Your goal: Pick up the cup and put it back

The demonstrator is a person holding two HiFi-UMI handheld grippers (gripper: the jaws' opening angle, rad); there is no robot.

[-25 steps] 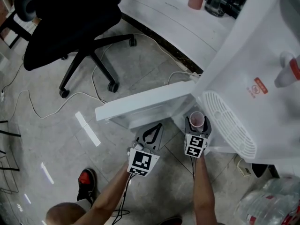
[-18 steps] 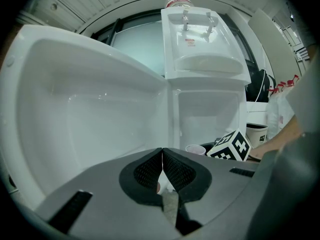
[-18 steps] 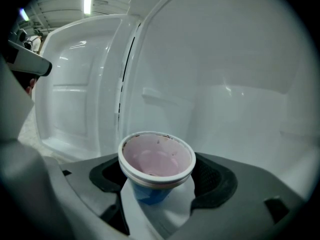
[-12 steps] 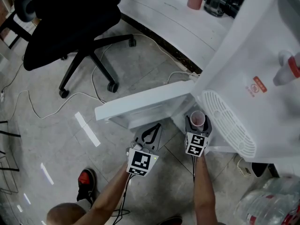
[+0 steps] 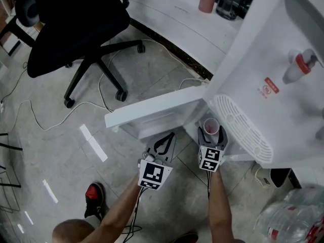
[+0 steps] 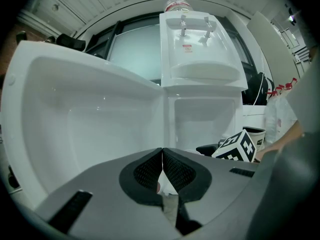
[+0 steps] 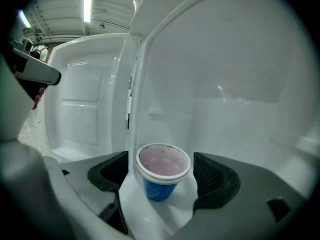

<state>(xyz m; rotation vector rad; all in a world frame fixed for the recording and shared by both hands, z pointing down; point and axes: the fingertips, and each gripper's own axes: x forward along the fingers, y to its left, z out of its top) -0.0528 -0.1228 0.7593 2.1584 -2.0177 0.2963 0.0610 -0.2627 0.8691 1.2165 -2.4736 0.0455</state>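
Closest to the body, left gripper (image 5: 164, 143): jaws pressed together, nothing in them. Just beside it, right gripper (image 5: 211, 131): jaws wide and just been opening, pads clear of the blue cup (image 7: 163, 170), which stands upright between them on the white compartment floor. Open door (image 5: 152, 109) to the left. Water dispenser (image 5: 273, 59) above; office chair (image 5: 76, 19) beyond.

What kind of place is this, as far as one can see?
Probably an office or workroom: a black swivel chair, a white water dispenser with taps, and a long white desk.
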